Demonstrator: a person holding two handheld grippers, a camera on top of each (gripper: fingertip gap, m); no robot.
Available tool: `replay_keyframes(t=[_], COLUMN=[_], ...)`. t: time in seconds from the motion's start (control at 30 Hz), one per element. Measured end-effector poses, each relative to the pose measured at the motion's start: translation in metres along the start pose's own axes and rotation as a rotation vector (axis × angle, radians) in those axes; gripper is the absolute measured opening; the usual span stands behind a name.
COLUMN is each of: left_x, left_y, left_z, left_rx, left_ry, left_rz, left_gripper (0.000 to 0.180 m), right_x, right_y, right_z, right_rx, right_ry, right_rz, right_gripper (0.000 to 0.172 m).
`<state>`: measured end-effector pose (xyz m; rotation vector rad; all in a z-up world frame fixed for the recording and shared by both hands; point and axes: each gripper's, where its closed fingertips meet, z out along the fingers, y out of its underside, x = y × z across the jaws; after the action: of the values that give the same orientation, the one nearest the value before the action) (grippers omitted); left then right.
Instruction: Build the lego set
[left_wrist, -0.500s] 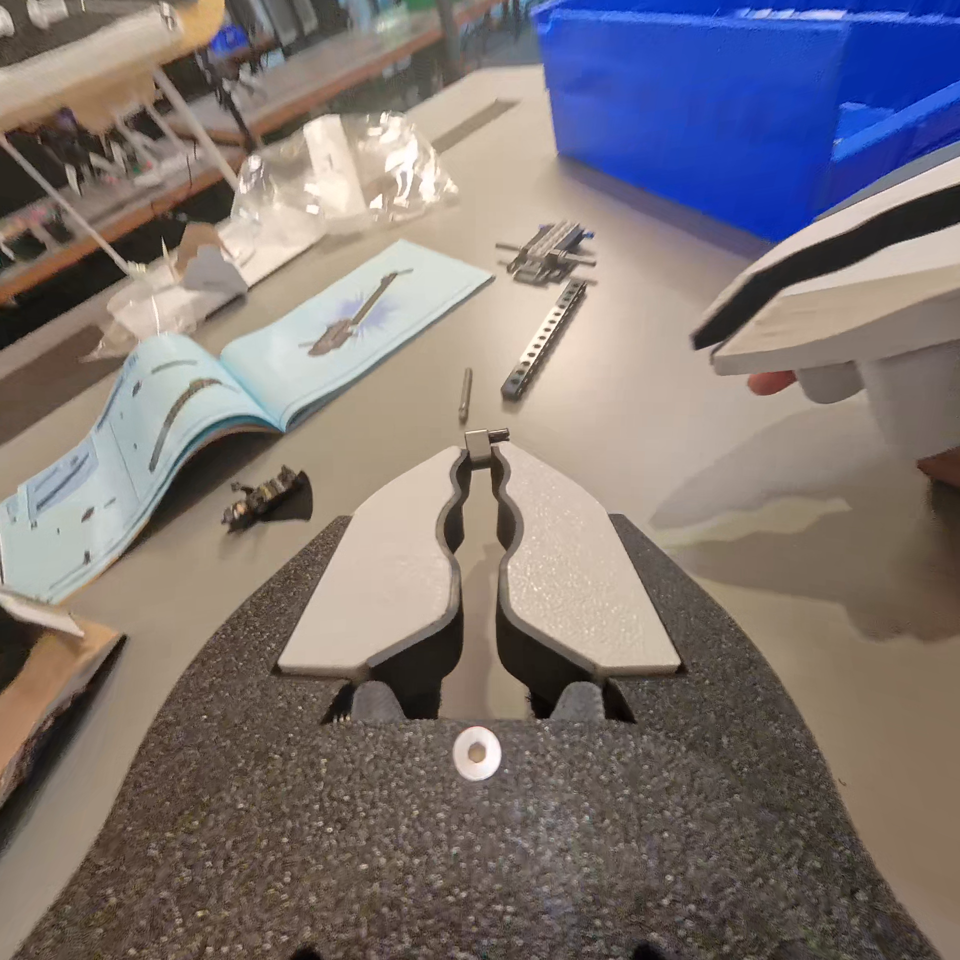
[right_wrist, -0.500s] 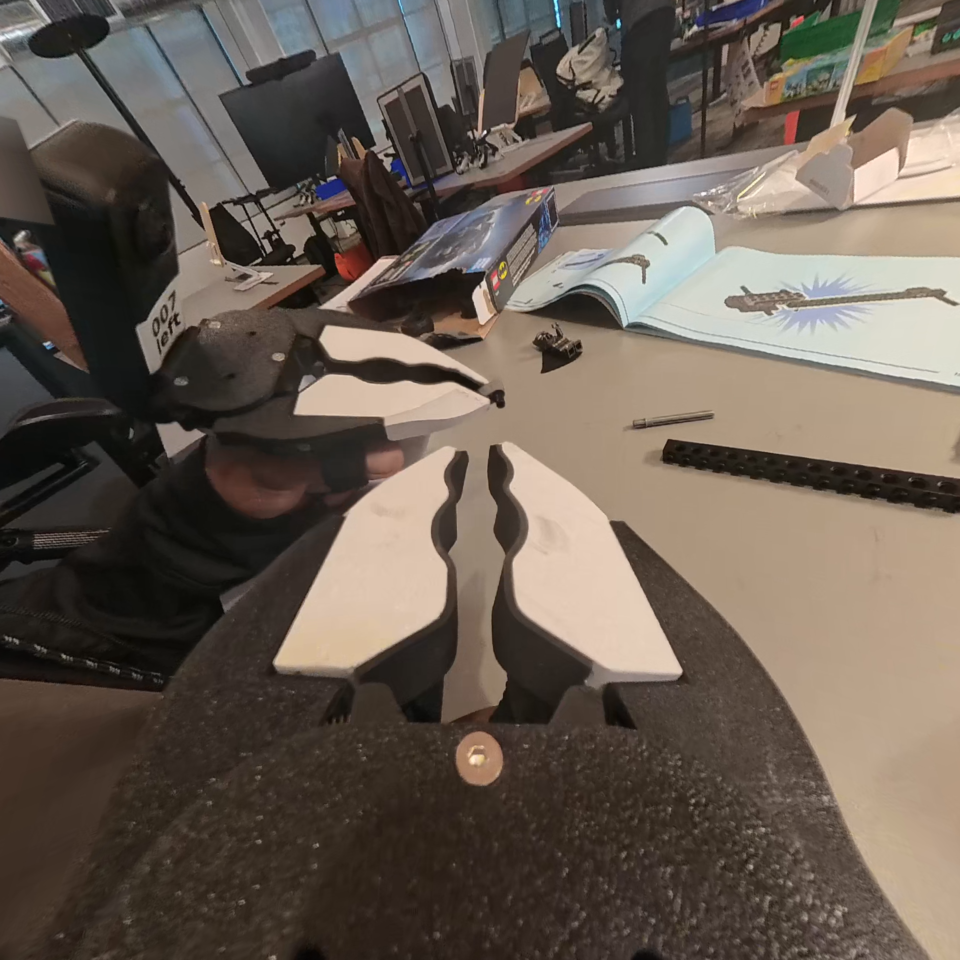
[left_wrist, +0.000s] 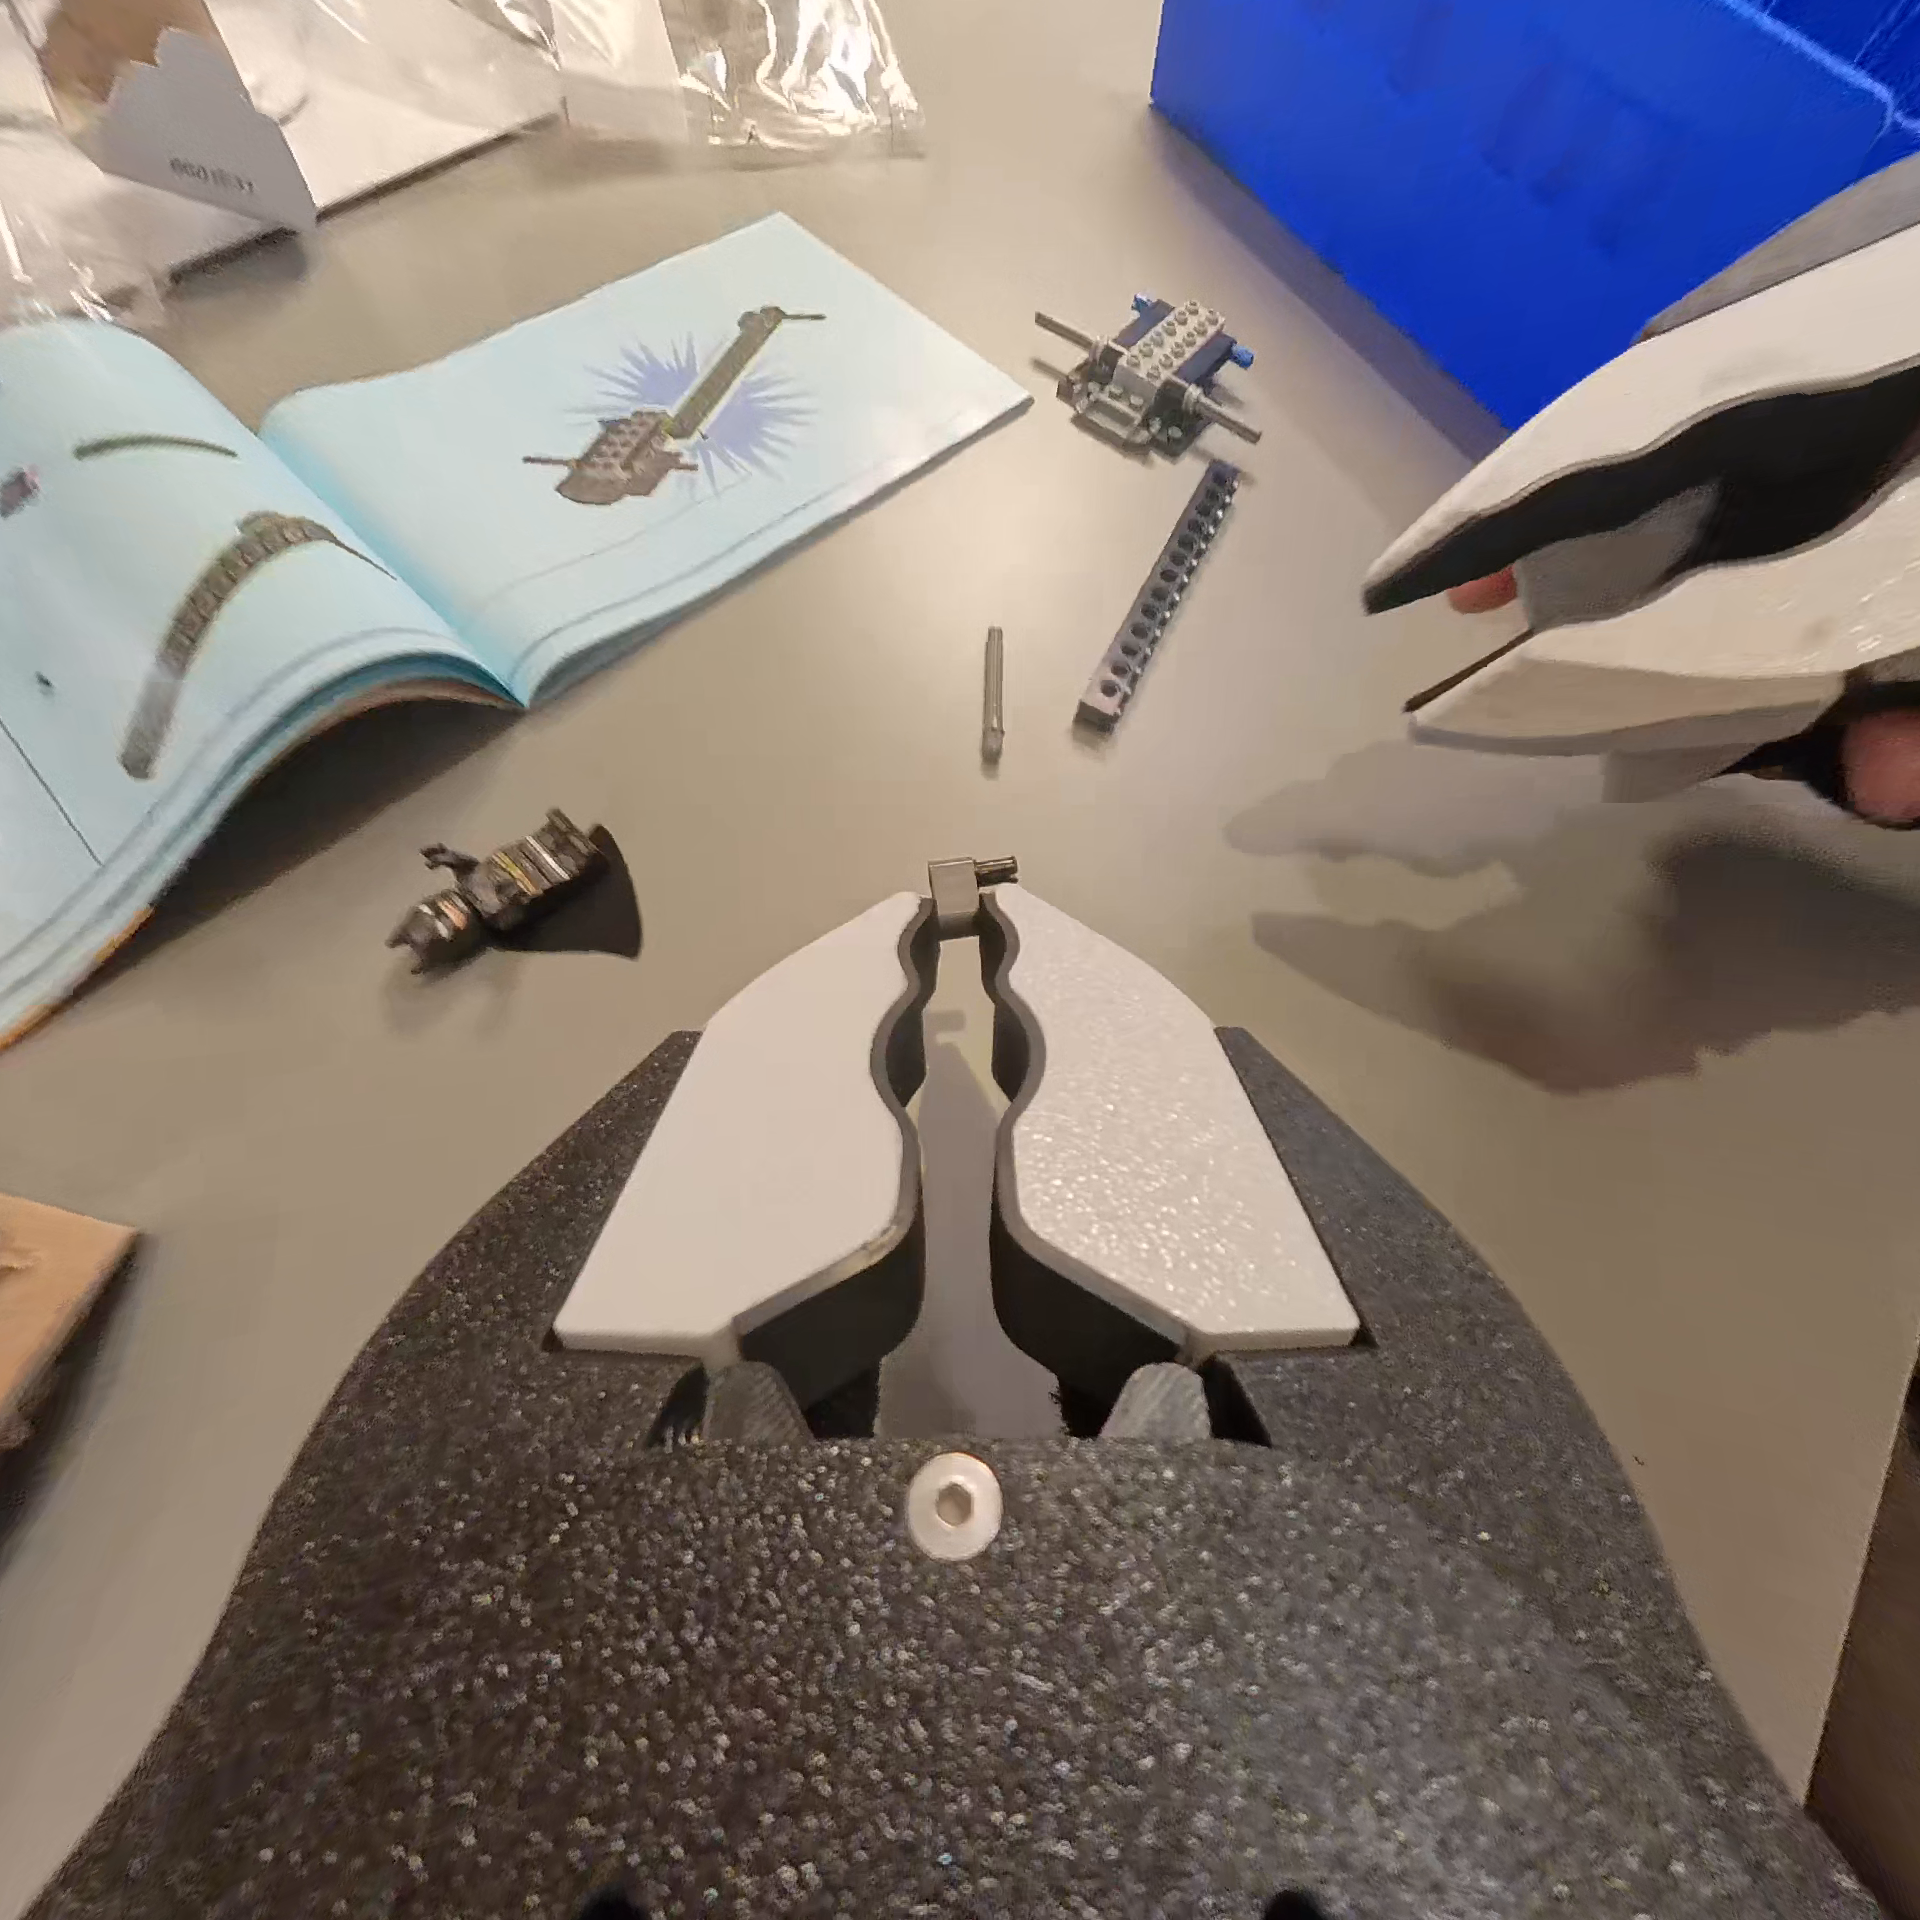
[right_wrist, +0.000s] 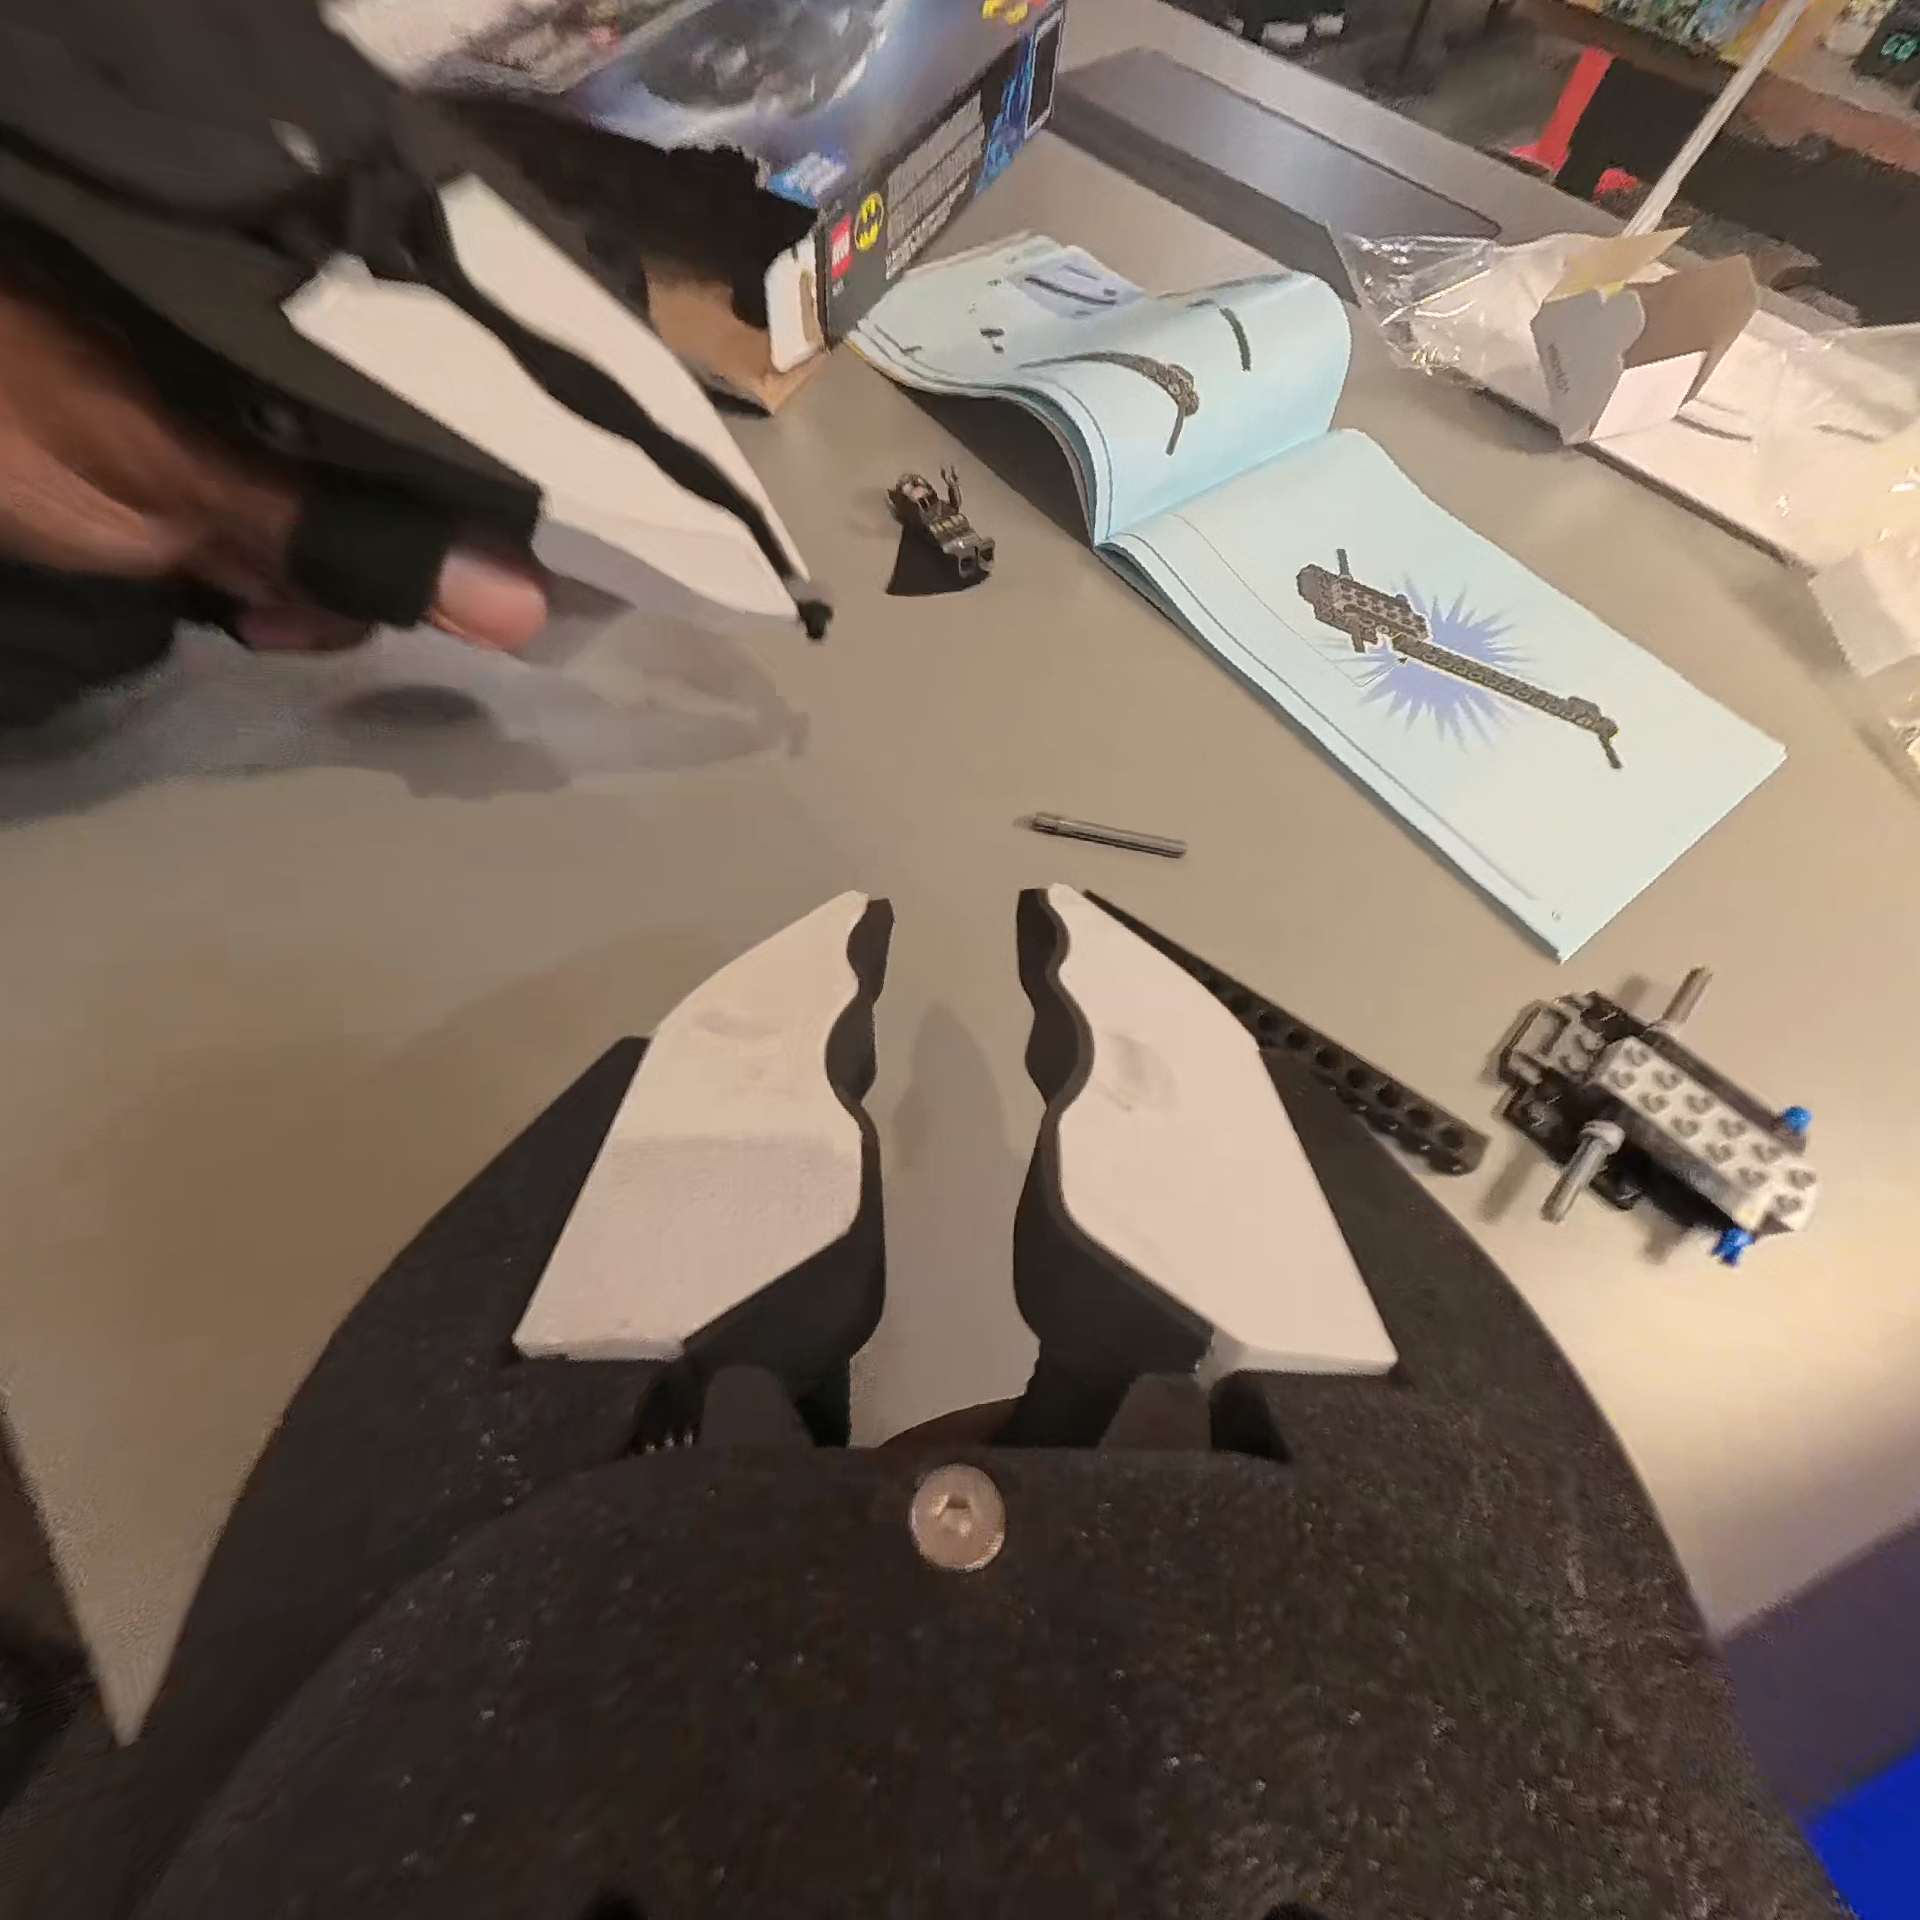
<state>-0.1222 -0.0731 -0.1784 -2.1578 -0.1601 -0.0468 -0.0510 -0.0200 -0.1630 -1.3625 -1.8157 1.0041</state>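
My left gripper (left_wrist: 958, 914) is shut on a small grey connector piece (left_wrist: 954, 891) with a black pin sticking out to its right, held above the grey table (left_wrist: 790, 810). It also shows in the right wrist view (right_wrist: 805, 613) at the upper left, with the dark piece at its tip. My right gripper (right_wrist: 954, 914) is open and empty above the table; it also shows in the left wrist view (left_wrist: 1397, 644) at the right. A thin grey axle (right_wrist: 1107, 834) lies just beyond my right fingertips, and a long black holed beam (right_wrist: 1309, 1049) lies beside my right finger.
An open light-blue instruction booklet (left_wrist: 436, 499) lies at the left. A small dark minifigure with a cape (left_wrist: 509, 894) lies near it. A grey and black brick assembly (right_wrist: 1652, 1122) sits by the beam. A blue bin (left_wrist: 1507, 187), a toy box (right_wrist: 914, 197) and plastic bags (right_wrist: 1662, 312) stand farther back. Tip to tip, the grippers are about 10 centimeters apart. The thin grey axle (right_wrist: 1107, 834) lies around 9 centimeters away from my right fingertips. The left camera catches it too, in the left wrist view (left_wrist: 993, 693).
My right gripper has opened wider and tilted down toward the table near the axle and beam. My left gripper still holds the connector piece and has moved forward and lower over the table.
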Motion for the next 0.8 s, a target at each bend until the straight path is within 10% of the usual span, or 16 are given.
replay_keyframes(t=[0.8], left_x=[-0.028], left_y=[0.002], left_z=[0.015], left_rx=[-0.010], left_ry=[0.010], left_rz=[-0.030], left_gripper=[0.007], right_x=[0.047], right_y=[0.014], right_z=[0.036], right_rx=[-0.086], right_ry=[0.052], right_rz=[-0.042], right_gripper=[0.045])
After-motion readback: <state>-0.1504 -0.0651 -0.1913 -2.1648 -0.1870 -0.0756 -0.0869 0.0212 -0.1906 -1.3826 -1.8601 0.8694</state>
